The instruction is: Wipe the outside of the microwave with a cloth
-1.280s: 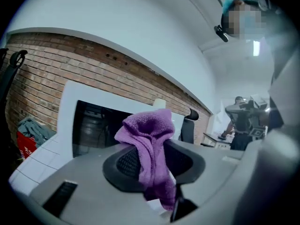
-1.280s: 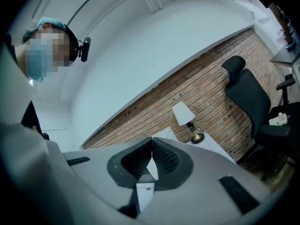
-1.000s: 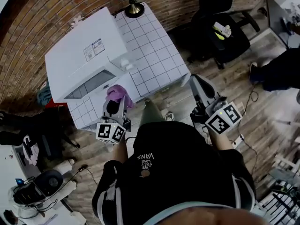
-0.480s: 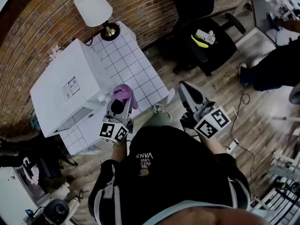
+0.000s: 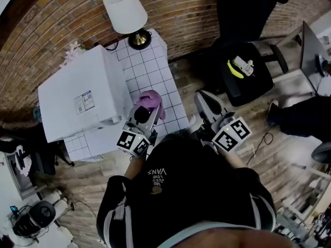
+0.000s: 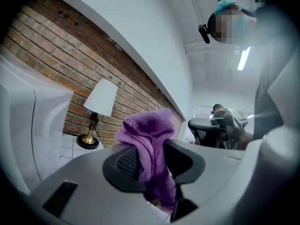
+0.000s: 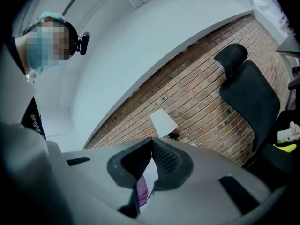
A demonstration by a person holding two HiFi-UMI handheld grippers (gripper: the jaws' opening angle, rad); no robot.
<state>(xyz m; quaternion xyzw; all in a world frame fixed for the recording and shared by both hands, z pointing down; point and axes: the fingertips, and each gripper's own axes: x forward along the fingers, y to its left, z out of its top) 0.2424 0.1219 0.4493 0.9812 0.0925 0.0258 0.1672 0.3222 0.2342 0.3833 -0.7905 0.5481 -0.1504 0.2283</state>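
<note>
The left gripper (image 6: 152, 159) is clamped on a purple cloth (image 6: 146, 137). The left gripper view shows the fabric pinched between its two dark pads, bunched above them and hanging in a fold below. In the head view this gripper (image 5: 145, 117) reaches over the front part of a white tiled surface (image 5: 150, 71), with the cloth (image 5: 151, 99) sticking out beyond its tips. The white microwave (image 5: 77, 97) stands on the same surface just to the left of the cloth, with a strip of tile visible between them. In the left gripper view its pale body (image 6: 18, 121) fills the left edge, clear of the fabric. The right gripper (image 7: 151, 142) has its jaws brought together so the tips meet, and nothing is held between them. A sliver of purple and white shows only through the gap lower down, behind the jaws. In the head view the right gripper (image 5: 205, 101) hangs past the surface's right edge, over the wooden floor (image 5: 181, 74). A lamp (image 5: 125, 6) with a white shade and brass base stands at the back of the surface against a brick wall (image 5: 62, 19). A black office chair (image 5: 243, 71) sits off to the right.
</note>
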